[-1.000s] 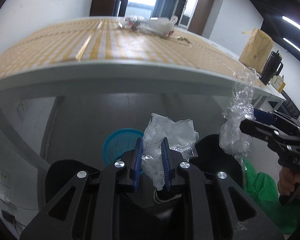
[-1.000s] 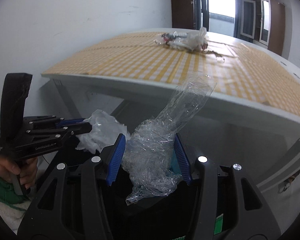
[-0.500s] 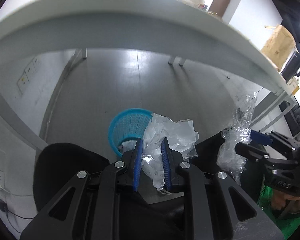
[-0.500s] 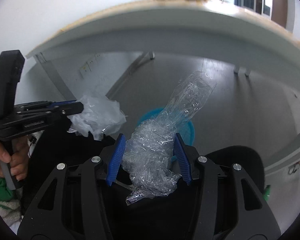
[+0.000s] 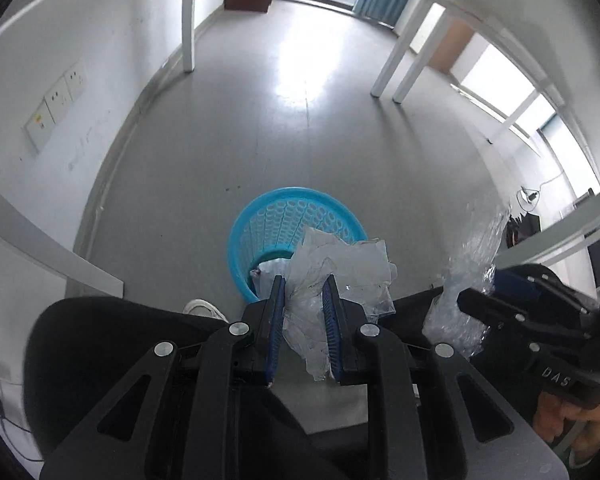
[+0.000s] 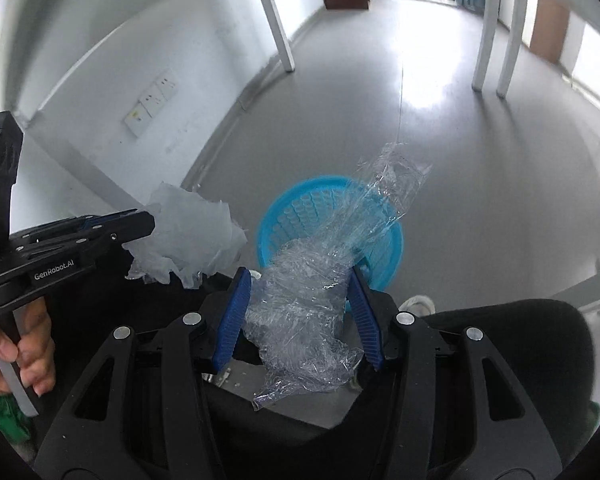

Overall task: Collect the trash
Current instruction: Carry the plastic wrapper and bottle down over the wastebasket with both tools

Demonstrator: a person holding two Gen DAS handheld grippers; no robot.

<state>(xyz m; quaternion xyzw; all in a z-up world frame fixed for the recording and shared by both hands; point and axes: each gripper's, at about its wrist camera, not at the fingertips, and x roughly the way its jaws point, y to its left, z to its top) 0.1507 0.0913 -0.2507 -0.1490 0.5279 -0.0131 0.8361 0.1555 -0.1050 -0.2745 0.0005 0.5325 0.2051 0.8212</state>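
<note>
Above a blue mesh basket (image 5: 296, 236) on a grey floor, the left gripper (image 5: 303, 300) pinches crumpled white plastic (image 5: 340, 268) while the right gripper (image 6: 298, 300) clamps clear cellophane (image 6: 312, 304)

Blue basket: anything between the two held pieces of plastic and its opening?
Nothing visible does. The blue basket stands open on the floor, beyond the white plastic in the left gripper and the clear wrap in the right gripper.

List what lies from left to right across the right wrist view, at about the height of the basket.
left gripper → white crumpled plastic → blue basket → clear plastic wrap, overlapping the basket's right part.
</note>
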